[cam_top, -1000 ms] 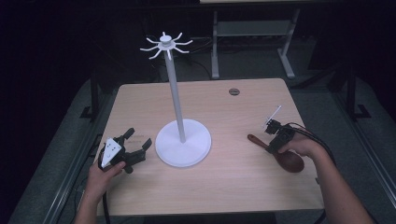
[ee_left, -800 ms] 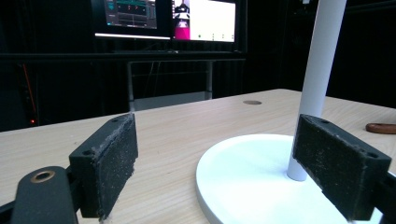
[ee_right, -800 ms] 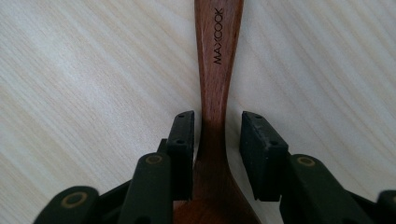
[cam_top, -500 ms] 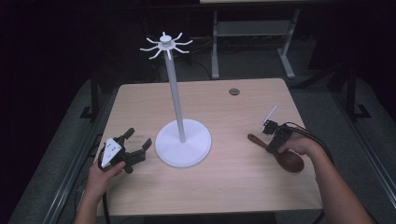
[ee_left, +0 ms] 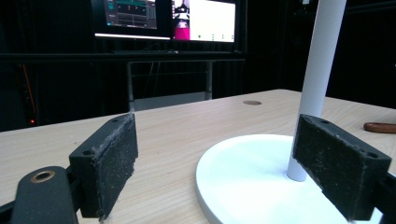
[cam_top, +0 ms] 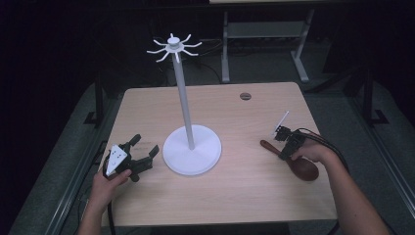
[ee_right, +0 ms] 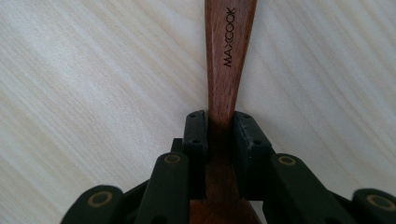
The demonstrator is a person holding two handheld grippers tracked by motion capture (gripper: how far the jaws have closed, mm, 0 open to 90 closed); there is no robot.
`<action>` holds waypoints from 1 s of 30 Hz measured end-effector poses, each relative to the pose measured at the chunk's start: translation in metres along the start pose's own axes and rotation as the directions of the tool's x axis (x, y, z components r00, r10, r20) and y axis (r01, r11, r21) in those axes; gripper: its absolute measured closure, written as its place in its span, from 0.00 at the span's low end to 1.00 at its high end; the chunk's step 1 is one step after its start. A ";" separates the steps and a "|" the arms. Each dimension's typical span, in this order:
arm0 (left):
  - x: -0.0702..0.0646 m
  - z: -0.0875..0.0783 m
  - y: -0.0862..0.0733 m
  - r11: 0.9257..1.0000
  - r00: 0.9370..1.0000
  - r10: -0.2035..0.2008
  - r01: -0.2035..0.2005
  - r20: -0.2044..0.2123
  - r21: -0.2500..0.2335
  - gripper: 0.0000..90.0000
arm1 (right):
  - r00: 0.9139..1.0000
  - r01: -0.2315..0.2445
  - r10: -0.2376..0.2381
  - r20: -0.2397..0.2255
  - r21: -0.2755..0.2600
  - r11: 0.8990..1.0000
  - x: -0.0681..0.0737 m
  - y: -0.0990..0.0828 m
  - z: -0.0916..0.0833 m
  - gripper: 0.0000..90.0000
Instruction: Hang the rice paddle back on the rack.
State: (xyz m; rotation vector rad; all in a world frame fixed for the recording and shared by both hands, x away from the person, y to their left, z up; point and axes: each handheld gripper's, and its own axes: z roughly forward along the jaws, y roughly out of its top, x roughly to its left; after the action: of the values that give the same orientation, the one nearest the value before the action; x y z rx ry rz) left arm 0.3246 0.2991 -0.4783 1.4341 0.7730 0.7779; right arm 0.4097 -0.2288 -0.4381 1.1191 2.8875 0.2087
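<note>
Wooden spoon (cam_top: 293, 159) flat on table (cam_top: 244, 196), handle pointing toward stand (cam_top: 191, 154); right gripper (cam_top: 286, 149), just closing, clamped on handle; left gripper (cam_top: 144, 156) gaping, empty.

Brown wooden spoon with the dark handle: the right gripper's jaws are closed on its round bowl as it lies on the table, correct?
Not quite. The right gripper has just been closing on the brown wooden spoon's handle, not its round bowl; the pads press the handle from both sides in the right gripper view. It does lie on the light wooden table.

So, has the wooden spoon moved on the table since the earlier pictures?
No. The wooden spoon lies in the same place right of the white stand, between the right tongs, which have just been closing.
</note>
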 end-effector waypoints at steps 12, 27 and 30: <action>0.000 0.000 0.000 1.000 1.000 0.001 -0.001 0.001 0.000 0.15 | 0.999 -0.020 0.013 -0.047 -0.145 0.989 -0.008 -0.016 -0.010 0.85; 0.000 0.000 0.000 1.000 1.000 0.002 -0.002 0.000 0.000 0.15 | 0.991 -0.112 0.072 -0.116 -0.392 0.913 -0.012 -0.045 -0.029 0.85; 0.000 0.000 0.000 1.000 1.000 0.002 -0.002 0.000 0.000 0.15 | 0.989 -0.120 0.070 -0.127 -0.442 0.889 -0.011 -0.048 -0.033 0.85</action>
State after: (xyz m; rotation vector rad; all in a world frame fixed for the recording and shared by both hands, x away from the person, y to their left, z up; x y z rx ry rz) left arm 0.3248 0.2989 -0.4783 1.4356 0.7716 0.7794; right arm 0.3825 -0.2749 -0.4127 1.1812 2.6544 0.9148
